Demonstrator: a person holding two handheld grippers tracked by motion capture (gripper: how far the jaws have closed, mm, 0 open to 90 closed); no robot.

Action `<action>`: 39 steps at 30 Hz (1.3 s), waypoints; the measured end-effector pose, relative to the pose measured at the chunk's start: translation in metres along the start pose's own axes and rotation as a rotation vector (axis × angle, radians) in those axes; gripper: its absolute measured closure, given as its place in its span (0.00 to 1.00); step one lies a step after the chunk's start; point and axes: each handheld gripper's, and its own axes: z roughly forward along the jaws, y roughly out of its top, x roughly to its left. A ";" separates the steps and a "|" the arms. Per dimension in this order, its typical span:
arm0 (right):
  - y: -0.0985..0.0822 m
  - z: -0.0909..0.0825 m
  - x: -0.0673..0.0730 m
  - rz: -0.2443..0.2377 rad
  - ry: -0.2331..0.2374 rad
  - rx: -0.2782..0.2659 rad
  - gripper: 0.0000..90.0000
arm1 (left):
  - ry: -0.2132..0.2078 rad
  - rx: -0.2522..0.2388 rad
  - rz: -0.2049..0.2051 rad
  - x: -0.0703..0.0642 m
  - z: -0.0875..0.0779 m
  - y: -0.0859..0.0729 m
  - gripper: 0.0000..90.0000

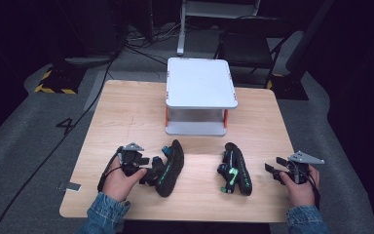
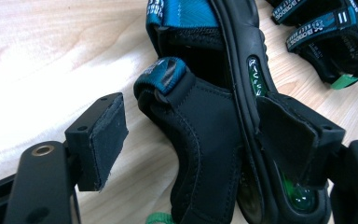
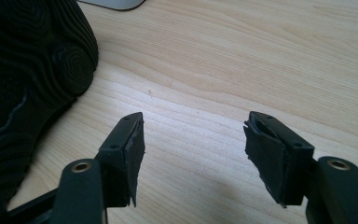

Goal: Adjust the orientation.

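So from the high view, there's a light wooden table (image 1: 126,112) with a white two-tier stand (image 1: 200,92) sitting at the far edge, middle. Two black sandals lie on their sides in front of it: the left sandal (image 1: 168,168) right up against the left gripper (image 1: 148,168), the right sandal (image 1: 237,169) near the middle, with a strip of bare wood between it and the right gripper (image 1: 275,171). Plenty of open tabletop on both sides of the stand and along the near edge.

Left gripper view: jaws spread wide around the sandal's heel end (image 2: 209,140). The right pad presses on the sole edge, the left pad (image 2: 103,140) sits apart from the heel strap, so it's not clamped. The other sandal (image 2: 335,42) peeks in top right.

Right gripper view: jaws wide open over bare wood, holding nothing. The ridged sole (image 3: 28,84) fills the left side, apart from the left pad (image 3: 126,154).
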 end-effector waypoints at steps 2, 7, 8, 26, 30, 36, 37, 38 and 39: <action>0.000 0.000 0.001 0.003 0.001 0.000 0.43 | -0.023 0.004 -0.019 0.001 0.000 -0.001 0.30; 0.000 0.001 0.001 0.005 0.001 0.001 0.43 | -0.077 0.018 -0.058 0.001 0.002 -0.002 0.34; 0.000 0.001 0.000 0.006 0.001 0.002 0.43 | -0.075 0.020 -0.059 0.001 0.002 -0.002 0.36; -0.001 0.001 -0.001 0.002 -0.001 0.006 0.43 | -0.181 0.066 0.014 -0.010 -0.002 0.000 0.92; -0.001 0.001 -0.001 0.002 -0.003 0.007 0.43 | -0.166 0.047 0.063 -0.018 -0.004 0.004 0.93; -0.002 0.000 -0.002 0.005 -0.004 0.005 0.43 | -0.068 -0.029 0.117 -0.019 -0.009 0.010 0.93; -0.003 0.000 -0.002 0.001 -0.006 0.006 0.43 | -0.049 -0.030 0.117 -0.016 -0.007 0.012 0.92; -0.003 0.000 -0.002 0.001 -0.007 0.007 0.43 | -0.051 -0.030 0.115 -0.015 -0.007 0.012 0.92; -0.003 -0.001 -0.001 0.002 -0.007 0.007 0.43 | -0.051 -0.030 0.115 -0.015 -0.007 0.012 0.92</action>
